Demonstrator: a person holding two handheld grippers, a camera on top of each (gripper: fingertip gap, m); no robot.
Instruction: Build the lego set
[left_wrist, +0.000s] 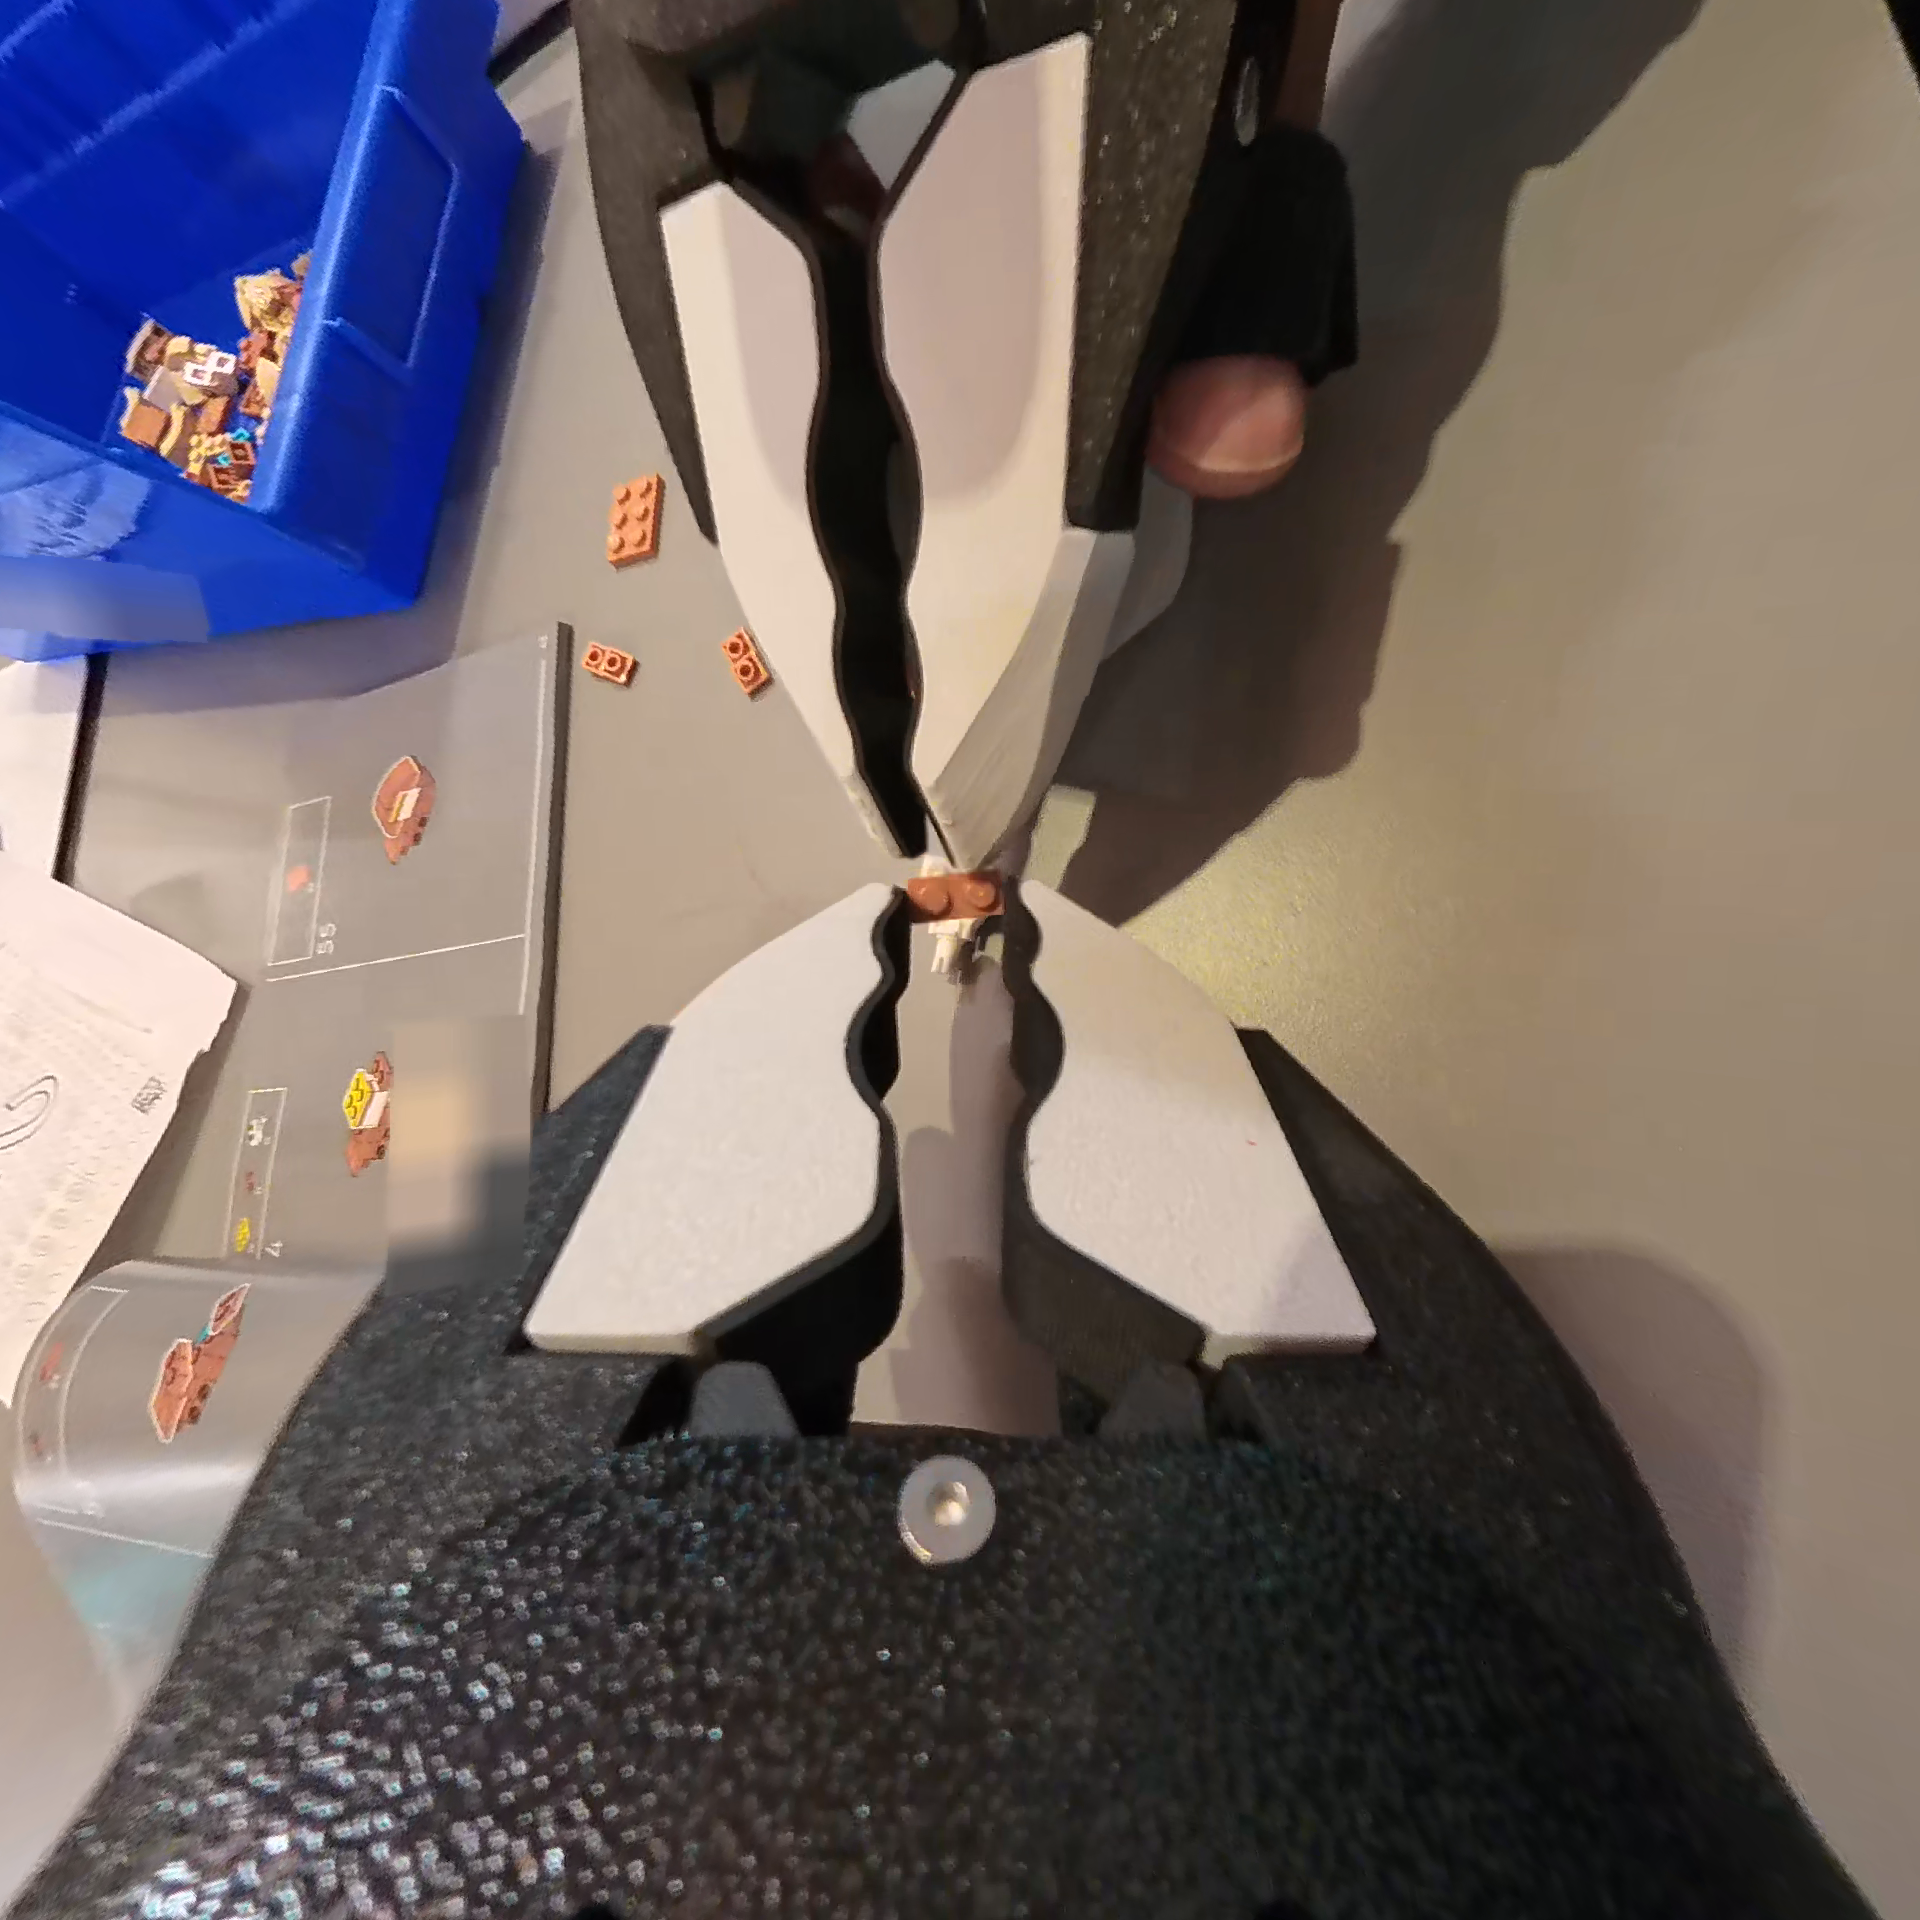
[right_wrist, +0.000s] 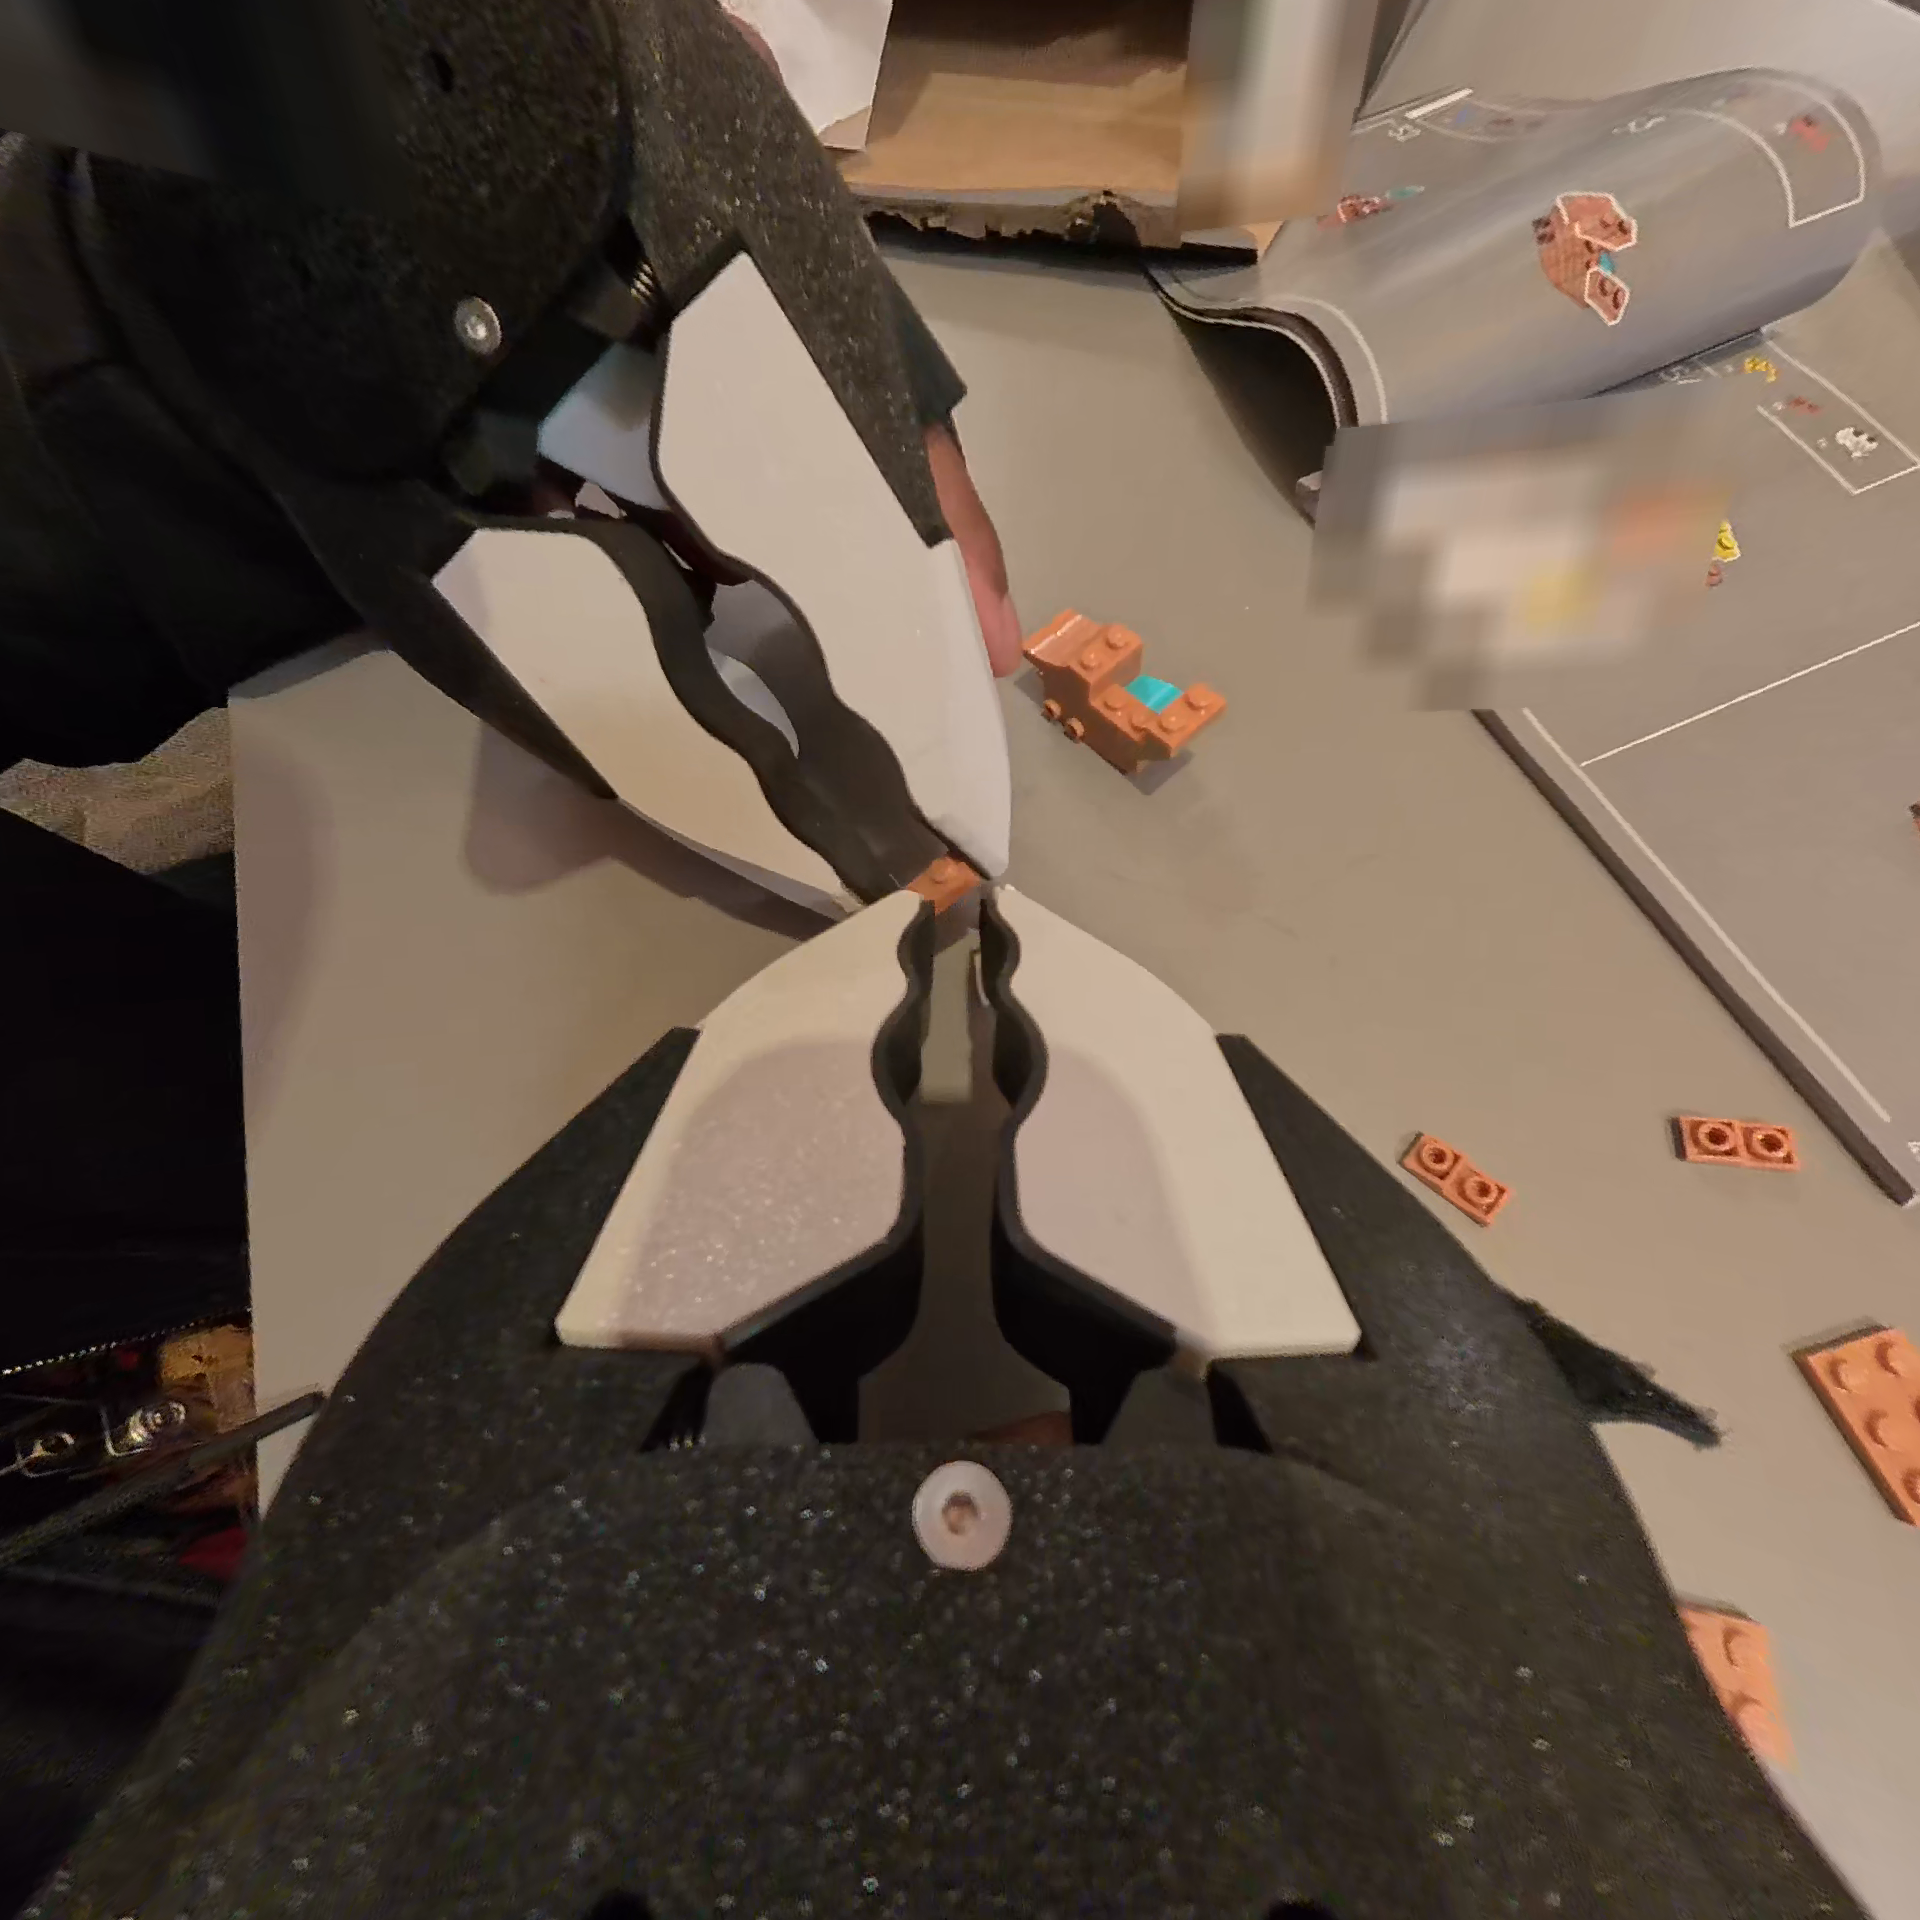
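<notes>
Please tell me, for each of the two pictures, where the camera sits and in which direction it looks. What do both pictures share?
Left wrist view: sits on the left gripper, looks along its fingers down at the table; a fingertip shows on the right gripper opposite.
Right wrist view: sits on the right gripper, faces the left gripper; a fingertip shows.
Shared: the brown plate between the tips, two loose plates, the booklet.

Prob. hobby desk: brick bin (left_wrist: 208, 312), instr. booklet (left_wrist: 312, 831).
</notes>
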